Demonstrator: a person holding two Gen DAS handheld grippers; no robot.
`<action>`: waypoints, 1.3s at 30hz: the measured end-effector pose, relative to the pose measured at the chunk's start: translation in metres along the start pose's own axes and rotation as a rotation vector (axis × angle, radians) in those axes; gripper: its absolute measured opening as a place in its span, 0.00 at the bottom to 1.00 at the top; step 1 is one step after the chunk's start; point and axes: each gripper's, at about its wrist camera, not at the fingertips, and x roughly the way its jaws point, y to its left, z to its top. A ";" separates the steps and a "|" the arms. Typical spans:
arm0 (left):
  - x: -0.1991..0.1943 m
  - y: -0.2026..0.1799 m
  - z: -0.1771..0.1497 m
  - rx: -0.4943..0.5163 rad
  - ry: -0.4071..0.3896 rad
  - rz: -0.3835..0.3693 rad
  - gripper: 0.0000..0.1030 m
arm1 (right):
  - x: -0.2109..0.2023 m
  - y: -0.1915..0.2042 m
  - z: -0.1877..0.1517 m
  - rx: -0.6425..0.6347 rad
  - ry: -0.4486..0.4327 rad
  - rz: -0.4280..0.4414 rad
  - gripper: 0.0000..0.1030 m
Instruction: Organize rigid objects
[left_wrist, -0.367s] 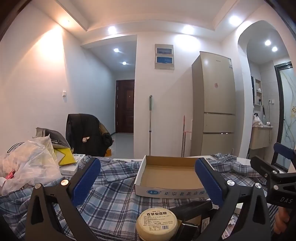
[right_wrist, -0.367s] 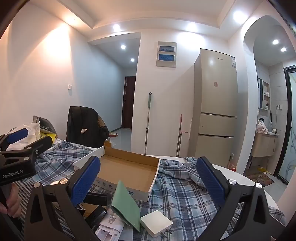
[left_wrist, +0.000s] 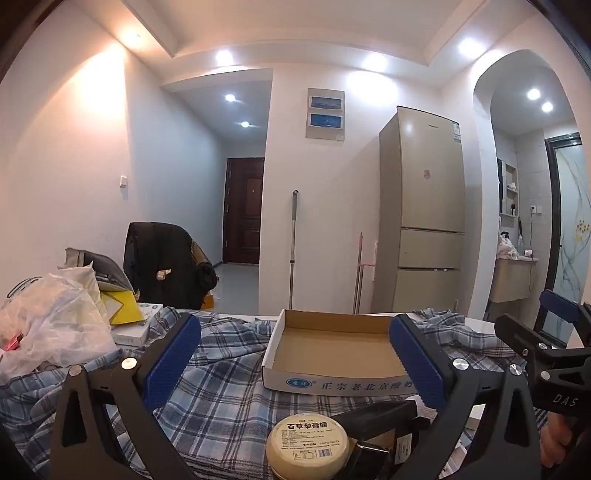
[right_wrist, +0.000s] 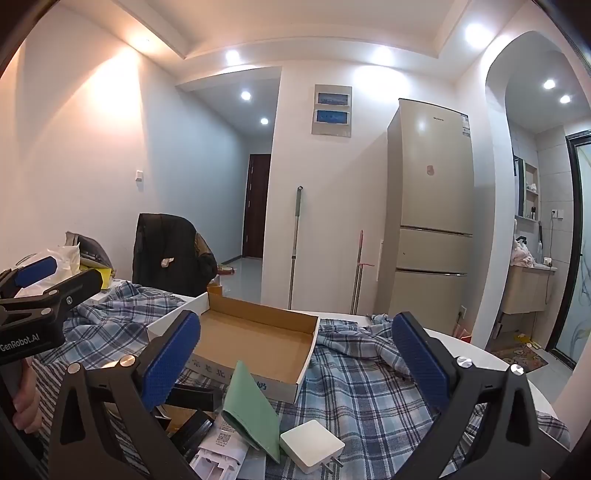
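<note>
An empty shallow cardboard tray lies on a blue plaid cloth. A round cream tin sits near me, below my open, empty left gripper. Black items lie beside the tin. My right gripper is open and empty above a green card, a white charger plug, a white packet and black pieces. Each gripper shows at the edge of the other's view: the right one and the left one.
A plastic bag, a yellow item and a white box pile up at the left. A chair with a dark jacket stands behind the table. A fridge and mops stand by the far wall.
</note>
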 end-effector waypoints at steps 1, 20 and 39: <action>-0.001 0.000 0.000 0.000 0.000 0.000 1.00 | 0.000 0.000 0.000 -0.001 0.002 0.000 1.00; -0.001 0.001 0.001 0.003 0.004 0.000 1.00 | 0.002 0.000 -0.001 -0.001 0.004 -0.001 1.00; 0.011 -0.004 -0.003 0.019 0.075 -0.036 1.00 | -0.002 0.007 0.003 -0.027 -0.011 -0.021 1.00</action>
